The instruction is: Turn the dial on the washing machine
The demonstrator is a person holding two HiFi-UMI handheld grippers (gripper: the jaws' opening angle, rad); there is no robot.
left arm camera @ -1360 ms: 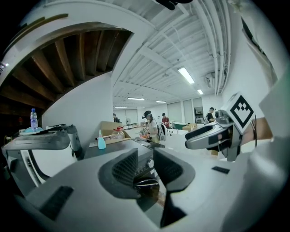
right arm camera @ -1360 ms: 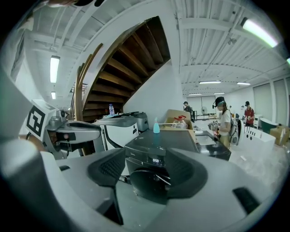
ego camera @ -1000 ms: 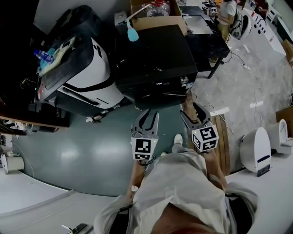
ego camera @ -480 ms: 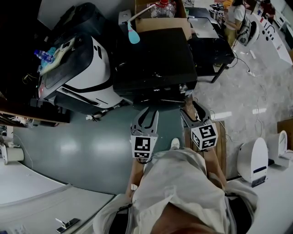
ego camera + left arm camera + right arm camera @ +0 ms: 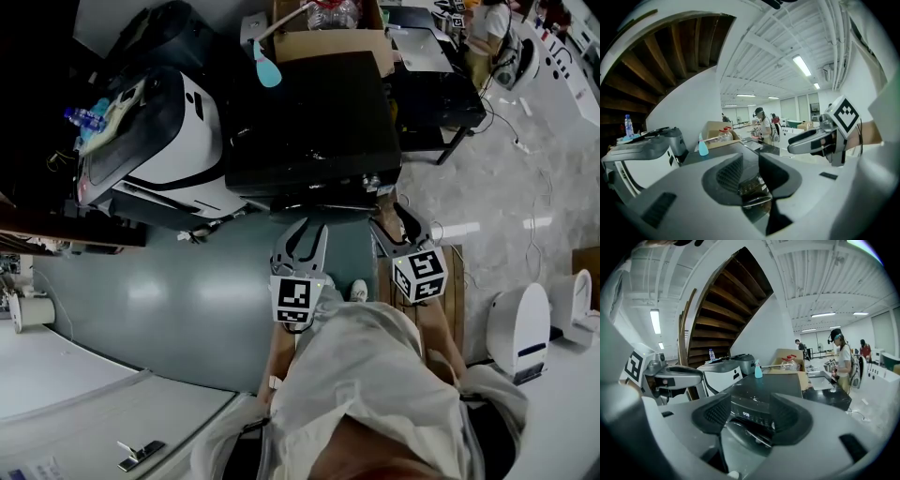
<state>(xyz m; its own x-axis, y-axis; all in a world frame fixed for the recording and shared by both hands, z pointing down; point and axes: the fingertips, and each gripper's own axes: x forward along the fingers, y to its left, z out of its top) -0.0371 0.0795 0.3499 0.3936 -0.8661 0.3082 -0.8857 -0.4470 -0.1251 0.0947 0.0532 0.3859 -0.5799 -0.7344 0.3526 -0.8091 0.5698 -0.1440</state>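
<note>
A black washing machine point(image 5: 309, 122) stands ahead of me, its control panel point(image 5: 323, 183) along the near edge with a small silvery knob point(image 5: 375, 178) at the panel's right end. My left gripper point(image 5: 302, 232) is open and empty, short of the panel's middle. My right gripper point(image 5: 398, 216) is just below the knob without touching it; its jaws have just been closing, nothing is between them, and a gap still shows. In the right gripper view the lit panel point(image 5: 754, 414) shows between the jaws of the right gripper point(image 5: 751, 411). The left gripper point(image 5: 751, 166) frames the machine's front point(image 5: 752, 185).
A white-and-black machine point(image 5: 178, 141) stands to the left. A blue spray bottle point(image 5: 267, 70) and a cardboard box point(image 5: 328, 42) sit at the back. A black table point(image 5: 441, 94) is to the right, a person point(image 5: 487, 28) beyond it. A wooden pallet point(image 5: 459, 281) lies on the floor.
Both grippers have moved forward, closer to the washing machine's front edge. The machine now sits nearer to the fingertips in the head view.
</note>
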